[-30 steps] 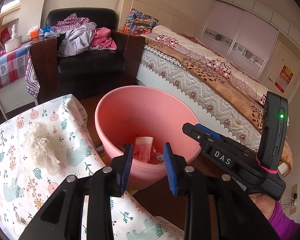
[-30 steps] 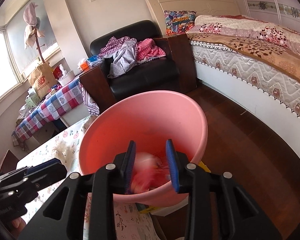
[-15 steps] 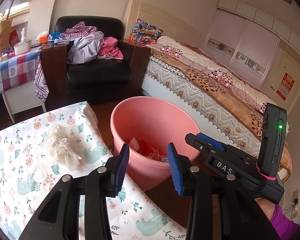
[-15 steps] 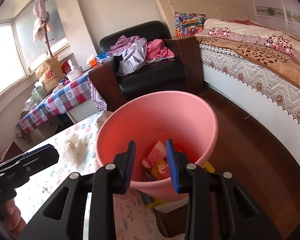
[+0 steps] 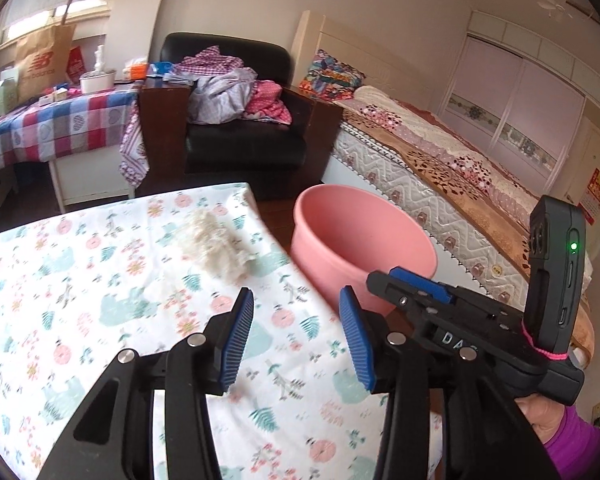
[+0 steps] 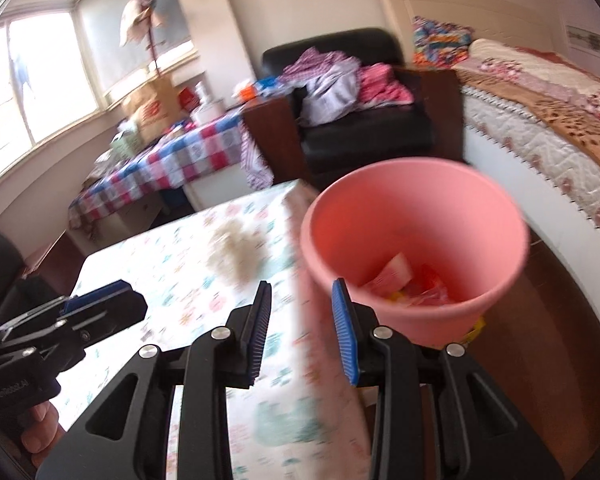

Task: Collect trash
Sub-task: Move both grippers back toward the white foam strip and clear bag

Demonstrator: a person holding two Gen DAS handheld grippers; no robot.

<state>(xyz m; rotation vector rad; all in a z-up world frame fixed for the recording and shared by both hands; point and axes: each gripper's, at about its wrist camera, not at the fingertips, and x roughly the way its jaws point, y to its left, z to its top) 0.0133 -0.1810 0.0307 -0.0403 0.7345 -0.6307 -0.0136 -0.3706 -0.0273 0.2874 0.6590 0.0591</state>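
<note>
Several crumpled wrappers point(image 6: 410, 280) are seen lying at the bottom of the pink bucket point(image 6: 416, 208), so part of the collecting is judged done. One piece is left: a whitish crumpled wad point(image 5: 214, 246) lies on the floral tablecloth point(image 5: 80, 300), at about 11 o'clock from the left gripper point(image 5: 296, 330) and just beside the bucket at its 9 o'clock. The left gripper's jaws are held moderately apart with nothing between them. The right gripper point(image 6: 302, 330) is likewise parted and empty, poised above the table edge. The wad is judged the next pickup.
</note>
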